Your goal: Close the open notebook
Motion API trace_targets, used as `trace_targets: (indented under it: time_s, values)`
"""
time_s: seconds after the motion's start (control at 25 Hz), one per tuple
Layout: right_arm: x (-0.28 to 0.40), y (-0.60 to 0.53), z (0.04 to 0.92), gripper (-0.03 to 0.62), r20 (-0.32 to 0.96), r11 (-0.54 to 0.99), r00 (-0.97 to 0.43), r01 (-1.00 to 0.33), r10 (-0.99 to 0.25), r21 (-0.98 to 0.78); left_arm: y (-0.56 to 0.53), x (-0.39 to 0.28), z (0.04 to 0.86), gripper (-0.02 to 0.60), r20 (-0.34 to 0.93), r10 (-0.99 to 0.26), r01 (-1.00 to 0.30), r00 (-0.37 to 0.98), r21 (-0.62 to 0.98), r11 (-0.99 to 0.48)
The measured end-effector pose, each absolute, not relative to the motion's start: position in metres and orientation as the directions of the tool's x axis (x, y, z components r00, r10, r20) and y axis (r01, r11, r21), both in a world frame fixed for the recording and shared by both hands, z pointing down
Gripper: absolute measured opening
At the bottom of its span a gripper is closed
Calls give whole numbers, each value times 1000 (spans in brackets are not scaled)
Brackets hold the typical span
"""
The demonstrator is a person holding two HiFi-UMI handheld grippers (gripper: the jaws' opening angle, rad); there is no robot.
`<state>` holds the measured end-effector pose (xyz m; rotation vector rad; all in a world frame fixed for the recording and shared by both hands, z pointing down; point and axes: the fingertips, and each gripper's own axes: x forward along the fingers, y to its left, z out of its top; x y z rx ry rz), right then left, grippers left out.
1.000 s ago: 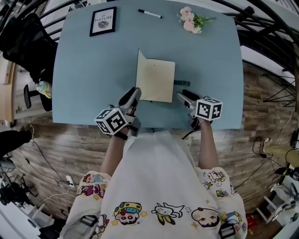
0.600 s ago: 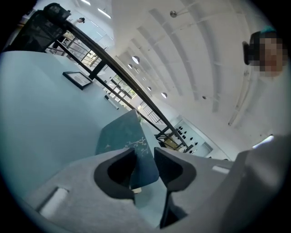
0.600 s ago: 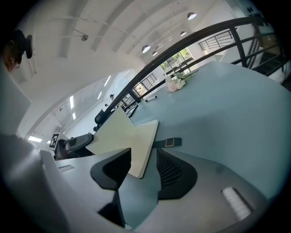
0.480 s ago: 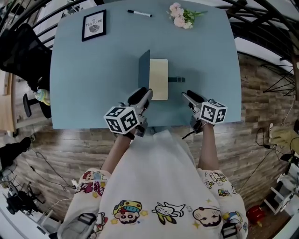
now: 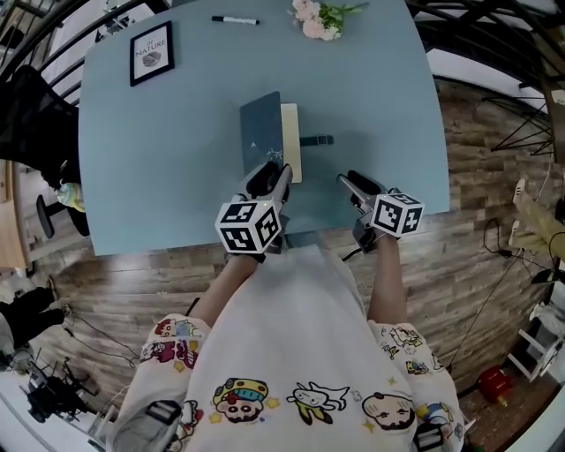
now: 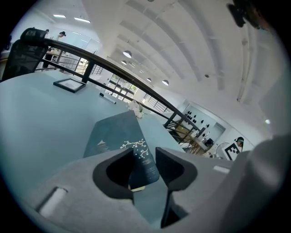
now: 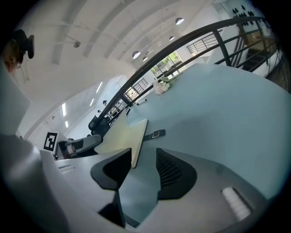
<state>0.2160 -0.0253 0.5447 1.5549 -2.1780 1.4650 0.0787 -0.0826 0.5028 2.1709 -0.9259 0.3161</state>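
Observation:
The notebook (image 5: pixel 263 132) lies mid-table. Its dark teal cover, printed with a white branch, leans over to the right above the cream pages (image 5: pixel 290 146), of which only a narrow strip shows. Its elastic strap (image 5: pixel 318 140) sticks out to the right. My left gripper (image 5: pixel 275 172) is at the notebook's near edge and its jaws are opening. In the left gripper view the cover's near corner (image 6: pixel 144 166) sits between the jaws of the left gripper (image 6: pixel 145 161), with no pad pressing on it. My right gripper (image 5: pixel 346 181) stands open and empty. In the right gripper view the right gripper (image 7: pixel 143 166) is just right of the cream page (image 7: pixel 122 136) and the strap (image 7: pixel 157 134).
At the far side of the blue table (image 5: pixel 150 185) are a framed picture (image 5: pixel 152 54), a black marker (image 5: pixel 235 19) and a small bunch of pink flowers (image 5: pixel 316 19). A black chair (image 5: pixel 26 115) stands off the left edge. A dark railing curves round behind the table.
The cover swung from lying open at the left, through upright, to leaning right over the pages. My left gripper followed it rightward and opened its jaws. The right gripper shifted slightly.

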Motion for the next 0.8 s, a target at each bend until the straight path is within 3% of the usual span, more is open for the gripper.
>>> trace_targets:
  time_s: [0.16, 0.24, 0.28, 0.8]
  values:
    - [222, -16, 549, 181, 561, -1, -462, -771, -687, -636, -78, 94, 518, 156, 527, -506, -731, 682, 486, -479]
    - [224, -12, 551, 181, 565, -11, -457, -771, -687, -637, -77, 98, 531, 67, 560, -506, -755, 656, 461, -467]
    - [224, -11, 552, 181, 567, -15, -456, -770, -686, -637, -78, 99, 538, 57, 574, -506, -764, 644, 453, -459]
    - [228, -8, 557, 181, 572, -9, -468, -769, -674, -640, -83, 105, 562, 64, 599, -494, -775, 630, 446, -448]
